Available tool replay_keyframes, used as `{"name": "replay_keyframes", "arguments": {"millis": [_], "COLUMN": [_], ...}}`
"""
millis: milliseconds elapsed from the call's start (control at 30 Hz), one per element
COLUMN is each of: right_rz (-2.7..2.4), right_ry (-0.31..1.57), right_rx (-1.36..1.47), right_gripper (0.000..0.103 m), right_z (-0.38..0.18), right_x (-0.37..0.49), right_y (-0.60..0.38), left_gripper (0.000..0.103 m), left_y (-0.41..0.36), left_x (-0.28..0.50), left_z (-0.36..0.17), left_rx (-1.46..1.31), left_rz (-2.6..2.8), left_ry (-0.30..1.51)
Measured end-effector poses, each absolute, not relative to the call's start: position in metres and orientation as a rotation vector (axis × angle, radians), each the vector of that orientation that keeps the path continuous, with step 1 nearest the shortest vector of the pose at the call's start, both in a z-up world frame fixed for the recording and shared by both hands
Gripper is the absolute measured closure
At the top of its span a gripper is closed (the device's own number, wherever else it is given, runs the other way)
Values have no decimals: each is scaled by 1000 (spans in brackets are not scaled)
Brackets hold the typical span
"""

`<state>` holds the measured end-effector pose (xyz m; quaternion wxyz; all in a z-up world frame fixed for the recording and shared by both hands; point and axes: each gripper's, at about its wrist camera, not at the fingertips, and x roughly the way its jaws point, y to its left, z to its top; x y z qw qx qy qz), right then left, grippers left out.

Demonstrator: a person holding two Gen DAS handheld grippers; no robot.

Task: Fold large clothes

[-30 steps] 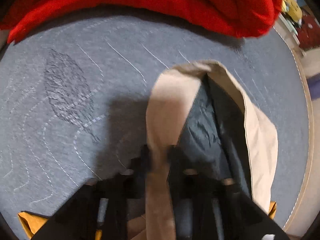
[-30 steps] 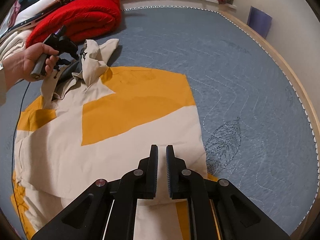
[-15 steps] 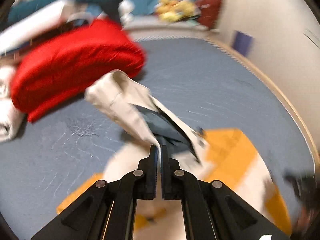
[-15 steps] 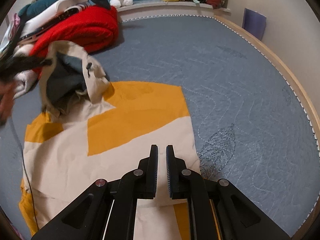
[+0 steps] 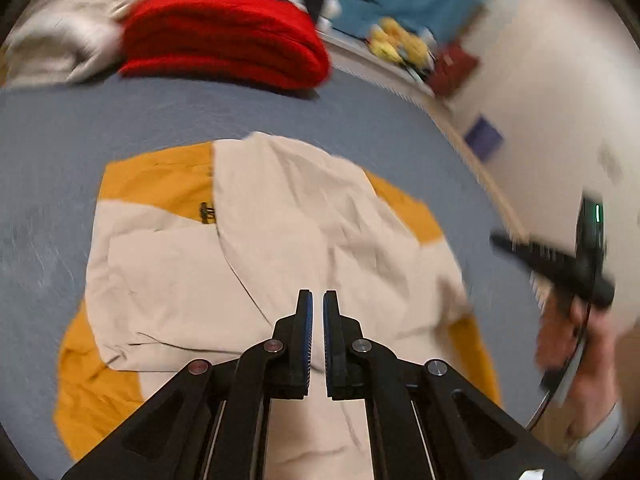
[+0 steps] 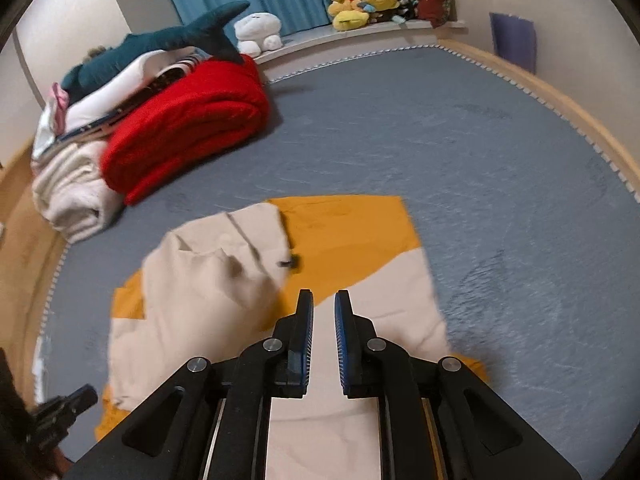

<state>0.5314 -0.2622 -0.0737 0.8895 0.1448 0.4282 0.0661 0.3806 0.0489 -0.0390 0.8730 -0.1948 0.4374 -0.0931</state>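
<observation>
A large beige and orange jacket (image 5: 256, 248) lies flat on the blue-grey bed cover, its hood folded down over the body; it also shows in the right wrist view (image 6: 224, 280). My left gripper (image 5: 318, 300) hovers above the jacket's near part, jaws slightly apart with nothing between them. My right gripper (image 6: 324, 300) hovers above the jacket's near edge, jaws slightly apart and empty. The right gripper and the hand holding it show in the left wrist view (image 5: 560, 264) at the right. The left gripper's tip shows in the right wrist view (image 6: 64, 404) at the lower left.
A folded red blanket (image 6: 188, 124) and white bedding (image 6: 72, 192) lie at the bed's far left with a plush shark (image 6: 168, 40) on top. Plush toys (image 6: 360, 4) sit on the ledge by the blue curtain. A wooden frame (image 6: 560, 100) borders the bed cover (image 6: 480, 152) on the right.
My left gripper has let go of the hood, which now lies folded down on the jacket, and has swung back toward me. My right gripper has lifted and opened slightly.
</observation>
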Motion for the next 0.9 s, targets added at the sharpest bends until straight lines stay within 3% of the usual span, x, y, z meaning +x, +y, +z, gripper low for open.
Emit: {"name": "replay_keyframes", "arguments": {"millis": [200, 300, 433, 667, 867, 900], "right_rz": [297, 343, 354, 368, 381, 383], "right_ry": [995, 1061, 1119, 1170, 1138, 1128], "right_rx": [440, 471, 502, 510, 499, 498], "right_gripper": [76, 72, 72, 72, 91, 95], "right_z": [-101, -121, -143, -165, -162, -160], "right_x": [536, 542, 550, 555, 558, 559], "right_y": [-235, -219, -207, -199, -197, -197], "left_gripper": [91, 87, 79, 78, 81, 88], "left_y": [49, 57, 55, 64, 66, 68], "left_x": [414, 414, 419, 419, 418, 417], "left_z": [-94, -128, -149, -159, -165, -164], "left_rx": [-488, -654, -737, -831, -886, -889], "left_rz": [-179, -182, -196, -163, -144, -135], "left_ry": [1060, 1151, 1224, 1240, 1225, 1213]}}
